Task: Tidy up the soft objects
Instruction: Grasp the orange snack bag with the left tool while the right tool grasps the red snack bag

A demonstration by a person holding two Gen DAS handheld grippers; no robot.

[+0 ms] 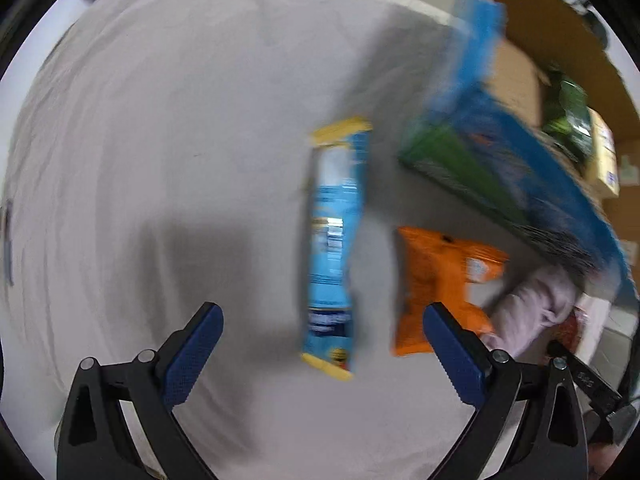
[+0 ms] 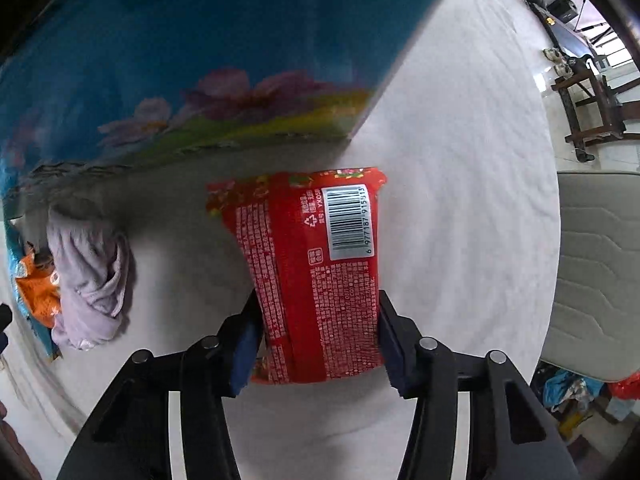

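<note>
My left gripper [image 1: 322,334] is open above the white cloth-covered table [image 1: 160,140]. A long light-blue and yellow snack packet [image 1: 334,248] lies between and beyond its fingers. An orange snack bag [image 1: 434,284] lies by its right finger, with a crumpled lilac cloth [image 1: 536,308] further right. My right gripper [image 2: 316,320] is shut on a red snack packet [image 2: 316,276], barcode side up. The lilac cloth [image 2: 88,280] and the orange bag [image 2: 38,292] lie to its left.
A blue box with flower and grass print [image 2: 180,60] stands just beyond the red packet; it also shows in the left wrist view [image 1: 500,152]. A cardboard box [image 1: 568,92] holding packets sits behind it. A padded chair [image 2: 600,272] stands at the right table edge.
</note>
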